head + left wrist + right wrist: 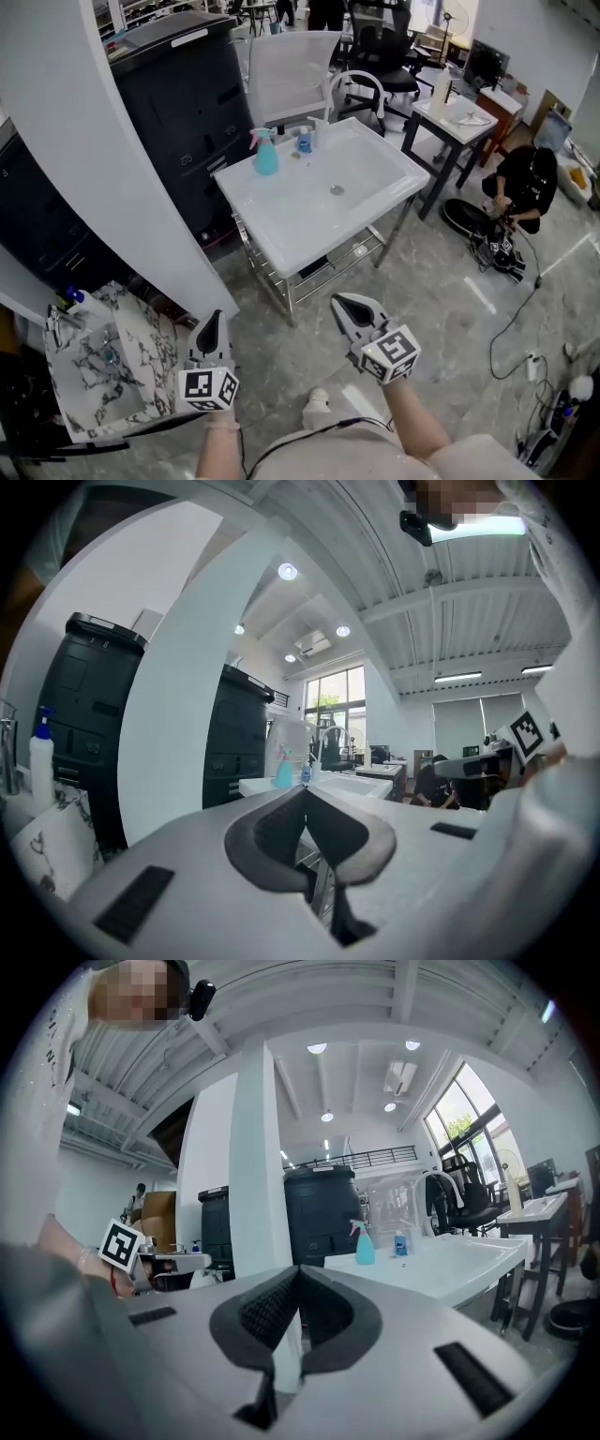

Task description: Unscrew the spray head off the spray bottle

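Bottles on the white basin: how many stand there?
2: a teal plastic spray bottle with pink head at the rear left corner; a small blue bottle just right of it.

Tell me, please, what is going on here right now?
A person holds a gripper in each hand, out in front above the floor. The left gripper and the right gripper are both shut and empty. The spray bottle stands at a back corner of the white sink ahead, apart from both grippers, with its pink spray head on. A small blue bottle stands near it. Unscrewing has not begun.
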Tool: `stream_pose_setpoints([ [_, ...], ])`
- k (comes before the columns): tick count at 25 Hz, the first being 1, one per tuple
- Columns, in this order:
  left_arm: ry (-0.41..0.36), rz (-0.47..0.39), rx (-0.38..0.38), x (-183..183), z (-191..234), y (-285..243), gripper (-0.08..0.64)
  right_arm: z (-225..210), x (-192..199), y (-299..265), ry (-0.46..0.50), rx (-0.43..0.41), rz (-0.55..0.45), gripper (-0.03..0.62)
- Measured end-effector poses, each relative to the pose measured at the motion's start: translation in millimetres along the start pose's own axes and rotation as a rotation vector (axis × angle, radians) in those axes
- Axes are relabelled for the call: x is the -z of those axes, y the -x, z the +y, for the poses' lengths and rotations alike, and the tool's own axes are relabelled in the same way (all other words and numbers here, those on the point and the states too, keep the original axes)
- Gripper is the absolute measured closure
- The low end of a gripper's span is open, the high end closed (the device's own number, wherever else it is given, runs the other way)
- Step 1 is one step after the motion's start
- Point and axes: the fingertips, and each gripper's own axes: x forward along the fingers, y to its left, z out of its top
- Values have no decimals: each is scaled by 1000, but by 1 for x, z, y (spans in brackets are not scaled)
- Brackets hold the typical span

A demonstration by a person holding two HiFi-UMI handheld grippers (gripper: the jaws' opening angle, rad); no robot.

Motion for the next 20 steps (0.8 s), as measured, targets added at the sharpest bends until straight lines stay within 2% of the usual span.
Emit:
stream_pose_setpoints([
  [9,7,-6,-7,0,-4,-44,558,-42,-4,-24,-15,-4,-9,589],
  [20,7,6,11,0,-1,-89,558,-67,-5,-53,-9,-29,2,589],
])
